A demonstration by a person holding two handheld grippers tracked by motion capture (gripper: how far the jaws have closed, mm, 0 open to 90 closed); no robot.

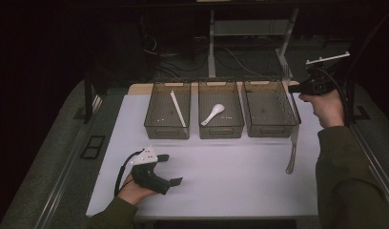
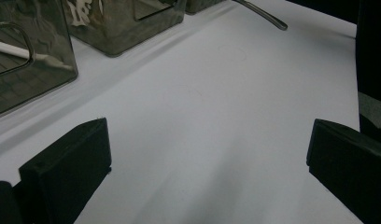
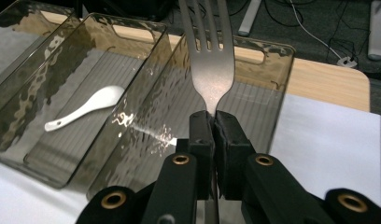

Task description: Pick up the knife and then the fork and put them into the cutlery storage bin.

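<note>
The right gripper point(image 3: 212, 114) clamps a fork point(image 3: 212, 70) above the bin point(image 3: 268, 51), while the left gripper point(image 2: 207, 154) rests with jaws apart.

Dark room, cables point(image 1: 183, 59) on the floor behind a white-topped table point(image 1: 221, 176)

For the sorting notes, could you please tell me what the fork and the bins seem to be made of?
The fork looks like brushed steel: grey with a soft metallic sheen. The bins appear to be smoky see-through plastic, with rippled glossy walls and ribbed floors.
</note>
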